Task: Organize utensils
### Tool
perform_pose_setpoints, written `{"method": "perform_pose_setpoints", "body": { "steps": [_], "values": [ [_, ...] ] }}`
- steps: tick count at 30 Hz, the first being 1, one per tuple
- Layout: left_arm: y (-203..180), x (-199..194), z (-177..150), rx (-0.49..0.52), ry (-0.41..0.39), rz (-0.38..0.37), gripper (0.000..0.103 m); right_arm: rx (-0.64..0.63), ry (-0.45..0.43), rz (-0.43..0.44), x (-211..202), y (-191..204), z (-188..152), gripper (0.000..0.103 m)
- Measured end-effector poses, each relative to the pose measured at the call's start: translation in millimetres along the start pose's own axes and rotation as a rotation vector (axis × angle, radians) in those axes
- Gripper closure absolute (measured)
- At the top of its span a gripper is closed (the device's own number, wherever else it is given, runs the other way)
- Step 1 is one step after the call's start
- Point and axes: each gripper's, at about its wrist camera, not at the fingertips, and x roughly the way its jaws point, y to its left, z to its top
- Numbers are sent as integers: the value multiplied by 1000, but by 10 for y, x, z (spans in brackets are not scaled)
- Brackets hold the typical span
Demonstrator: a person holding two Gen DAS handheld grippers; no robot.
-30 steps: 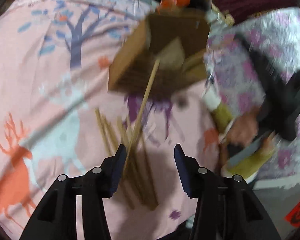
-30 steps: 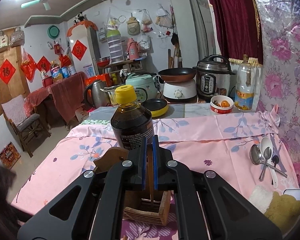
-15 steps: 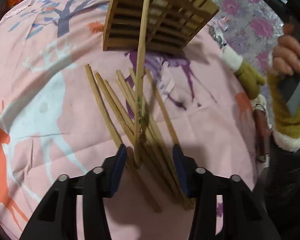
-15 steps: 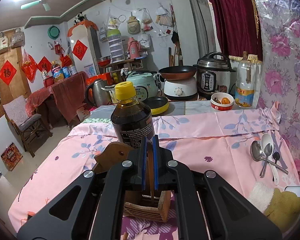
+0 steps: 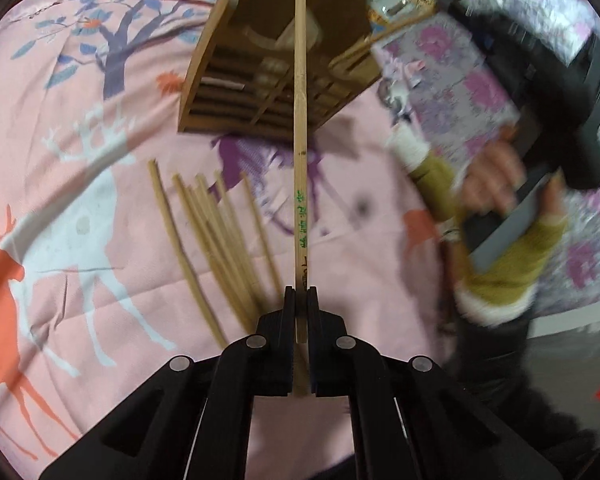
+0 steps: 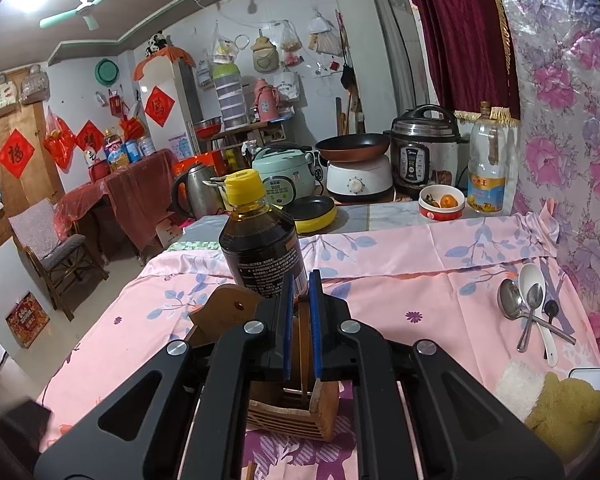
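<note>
In the left wrist view, the left gripper (image 5: 300, 300) sits at the bottom centre of the frame, its jaws pressed together on a single chopstick (image 5: 300, 152). That chopstick runs straight up the middle of the picture, green lettering on its lower part, and its far tip overlaps the wooden holder (image 5: 236, 92) at top centre. The holder is a slatted box with inner dividers, and another stick pokes out of its right side. Left of the held chopstick, a loose fan of chopsticks (image 5: 212, 240) lies flat on the pink tablecloth (image 5: 80, 200) with its deer and tree print. At the right edge a hand in a mustard-yellow sleeve (image 5: 496, 188) grips the other tool (blurred).

In the right wrist view, the right gripper (image 6: 300, 320) fills the lower centre, its blue-lined jaws nearly together with a thin wooden stick (image 6: 301, 354) between them, directly above the holder (image 6: 296, 412). Just beyond the holder stands a dark bottle (image 6: 260, 256) with a yellow cap. Spoons (image 6: 532, 312) lie in a small heap at the right of the cloth, well apart from the holder.
</note>
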Motion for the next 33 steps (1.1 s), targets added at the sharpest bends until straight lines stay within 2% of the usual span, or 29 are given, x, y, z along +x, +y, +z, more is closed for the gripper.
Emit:
{"method": "perform_pose_setpoints", "body": {
  "steps": [4, 9, 13, 16, 22, 26, 30, 31, 32, 33],
  "values": [
    [-90, -240, 275, -113, 48, -167, 97, 1, -1, 1, -19, 0, 22, 92],
    [-234, -364, 391, -196, 70, -274, 97, 14, -15, -1, -83, -57, 67, 92],
    [-168, -215, 426, -312, 79, -401, 97, 32, -5, 4, -58, -93, 85, 92],
    [-26, -71, 435, -418, 78, -571, 97, 30, 0, 2, -47, -87, 82, 92],
    [164, 226, 386, -579, 82, -796, 97, 40, -15, -7, -107, -127, 102, 91],
    [238, 360, 363, -688, 77, -866, 97, 49, -20, -12, -152, -181, 105, 91],
    [326, 394, 409, -762, 83, -863, 97, 49, -15, -10, -161, -200, 94, 91],
    [327, 408, 424, -795, 94, -872, 79, 49, -13, -8, -162, -201, 86, 91],
    [337, 409, 436, -821, 91, -877, 42, 48, -11, -6, -170, -199, 66, 91],
    [351, 358, 458, -843, 77, -834, 27, 47, -10, -5, -177, -193, 51, 91]
  ]
}}
